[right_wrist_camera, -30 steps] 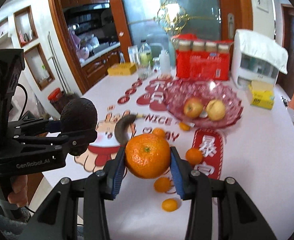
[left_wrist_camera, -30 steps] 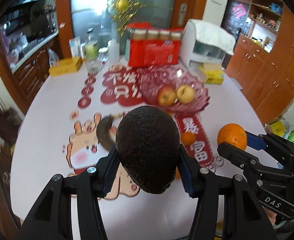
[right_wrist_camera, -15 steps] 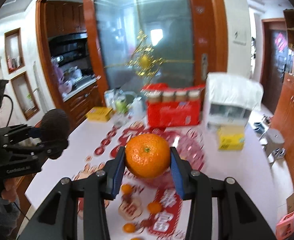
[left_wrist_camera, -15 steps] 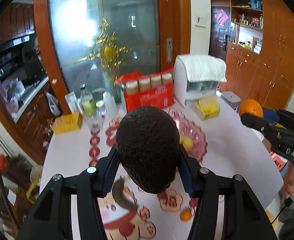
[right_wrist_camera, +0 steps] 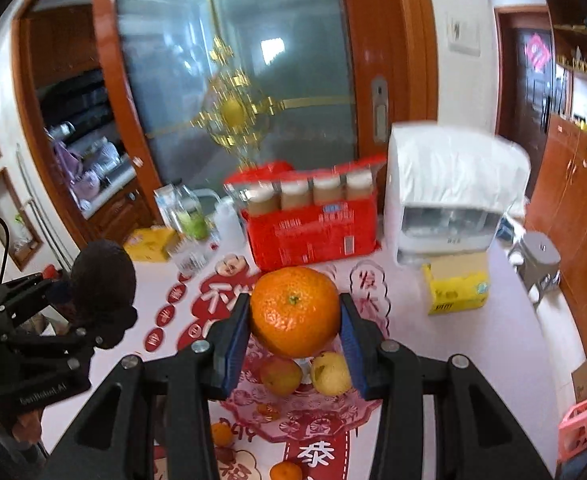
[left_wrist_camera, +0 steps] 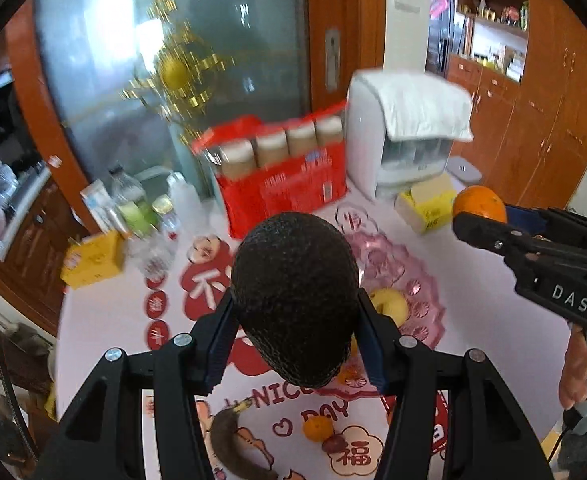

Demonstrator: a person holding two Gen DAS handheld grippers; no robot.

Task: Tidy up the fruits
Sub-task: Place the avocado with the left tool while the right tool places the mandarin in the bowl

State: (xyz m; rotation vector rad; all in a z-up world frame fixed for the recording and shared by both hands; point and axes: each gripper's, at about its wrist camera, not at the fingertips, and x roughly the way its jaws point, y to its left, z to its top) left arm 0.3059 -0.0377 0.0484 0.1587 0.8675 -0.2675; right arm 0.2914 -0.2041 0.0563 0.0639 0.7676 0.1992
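In the left wrist view, the left gripper (left_wrist_camera: 295, 334) is clamped on a dark, rough-skinned avocado (left_wrist_camera: 295, 300), its blue pads pressed to both sides, held above the white table (left_wrist_camera: 489, 292). Just beyond the avocado lies a pink glass bowl (left_wrist_camera: 417, 280) with a yellow apple (left_wrist_camera: 391, 304) in it. On the near side of the table lie a dark banana (left_wrist_camera: 229, 448) and a small tangerine (left_wrist_camera: 318, 427). At the right edge, the right gripper (left_wrist_camera: 479, 216) holds an orange (left_wrist_camera: 478, 202).

In the right wrist view, the right gripper (right_wrist_camera: 295, 336) grips the orange (right_wrist_camera: 295, 311) between its blue pads, above the pink glass bowl (right_wrist_camera: 333, 416), where a red apple (right_wrist_camera: 280, 375) and the yellow apple (right_wrist_camera: 330, 374) sit side by side. At the left, the left gripper (right_wrist_camera: 93, 312) carries the avocado (right_wrist_camera: 103, 276). A red carton (right_wrist_camera: 313, 232) stands at the far side of the table.
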